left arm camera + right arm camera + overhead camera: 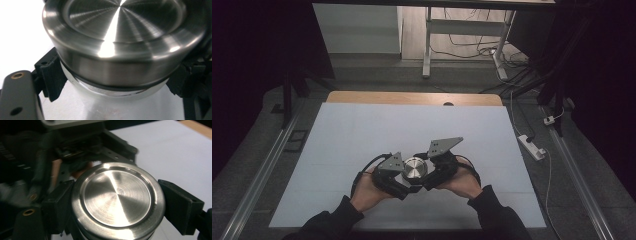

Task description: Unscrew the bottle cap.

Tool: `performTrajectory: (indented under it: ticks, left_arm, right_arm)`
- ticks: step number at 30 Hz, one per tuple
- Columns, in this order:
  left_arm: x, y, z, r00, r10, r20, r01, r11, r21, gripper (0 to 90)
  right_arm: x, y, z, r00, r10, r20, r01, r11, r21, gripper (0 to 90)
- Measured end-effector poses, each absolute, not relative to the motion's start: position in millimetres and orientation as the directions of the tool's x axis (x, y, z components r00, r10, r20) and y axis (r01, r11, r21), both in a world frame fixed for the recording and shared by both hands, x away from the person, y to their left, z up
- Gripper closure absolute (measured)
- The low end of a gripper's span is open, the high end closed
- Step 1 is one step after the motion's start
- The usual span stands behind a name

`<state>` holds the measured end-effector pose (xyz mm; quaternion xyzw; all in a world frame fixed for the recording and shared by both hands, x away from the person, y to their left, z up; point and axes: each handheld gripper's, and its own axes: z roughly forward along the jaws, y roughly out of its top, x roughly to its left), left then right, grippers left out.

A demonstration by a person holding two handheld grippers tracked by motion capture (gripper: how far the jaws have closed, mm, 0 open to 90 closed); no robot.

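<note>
A person sits at the near edge of the desk (362, 130), which is covered by a pale sheet, and holds a claw in each hand over the near middle of it. Between the two claws sits a round container with a brushed metal lid (414, 168), closer to the near edge than the far one and roughly midway between the left and right edges. The left claw (401, 181) comes in from the left side and is clamped on the container below the lid: in the left gripper view its ribbed black pads (51, 75) press against the pale body just under the lid's dark seal ring, one on each side. The right claw (428, 176) comes in from the right, and its jaws are drawn in around the metal lid itself; in the right gripper view the two black pads (58, 202) sit against opposite sides of the lid's rim (117, 200), gripping it. Both grey three-cornered plates tilt toward each other above the container. The wooden far edge (412, 97) of the desk shows beyond the sheet.
</note>
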<state>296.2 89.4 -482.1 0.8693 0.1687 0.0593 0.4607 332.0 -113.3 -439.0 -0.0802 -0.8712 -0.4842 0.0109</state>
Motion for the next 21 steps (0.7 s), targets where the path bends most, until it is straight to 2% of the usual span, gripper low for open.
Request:
performTrajectory:
  ticks: [1,3,6,7,8,9,11,16,21]
  left_arm:
    - [295.3,88.0,-482.2,0.945,0.324,-0.048,0.222,-0.526,0.821,15.8]
    - [293.7,86.1,-482.0,0.949,0.311,-0.046,0.214,-0.528,0.822,15.8]
    - [293.0,85.2,-482.5,0.946,0.32,-0.051,0.22,-0.52,0.825,15.8]
    - [293.6,85.4,-482.0,0.944,0.329,-0.039,0.219,-0.531,0.819,15.8]
    - [293.6,85.4,-482.0,0.944,0.329,-0.039,0.219,-0.531,0.819,15.8]
    - [294.7,86.1,-482.7,0.938,0.345,-0.037,0.228,-0.532,0.815,15.9]
    - [296.0,87.7,-483.1,0.932,0.362,-0.033,0.237,-0.535,0.811,15.8]
    - [298.3,90.7,-482.6,0.909,0.416,-0.037,0.269,-0.516,0.813,15.9]
    - [298.9,91.3,-483.2,0.888,0.459,-0.033,0.294,-0.51,0.808,15.9]
  right_arm:
    - [337.6,-116.8,-440.8,-0.994,0.034,0.102,0.105,0.517,0.85,17.8]
    - [341.6,-118.8,-442.5,-0.993,-0.029,0.11,0.08,0.513,0.855,17.9]
    - [344.8,-120.4,-444.2,-0.99,-0.059,0.128,0.081,0.505,0.859,17.3]
    - [346.2,-120.4,-443.4,-0.984,-0.03,0.176,0.138,0.5,0.855,12.5]
    - [346.2,-120.4,-443.4,-0.984,-0.03,0.176,0.138,0.5,0.855,12.5]
    - [344.9,-120.1,-439.4,-0.98,0.022,0.196,0.181,0.494,0.851,7.6]
    - [342.2,-120.8,-434.8,-0.977,0.088,0.193,0.211,0.488,0.847,5.0]
    - [327.1,-116.8,-433.0,-0.938,0.321,0.134,0.283,0.481,0.83,4.9]
    - [312.4,-102.1,-437.6,-0.907,0.414,0.078,0.287,0.472,0.833,6.8]
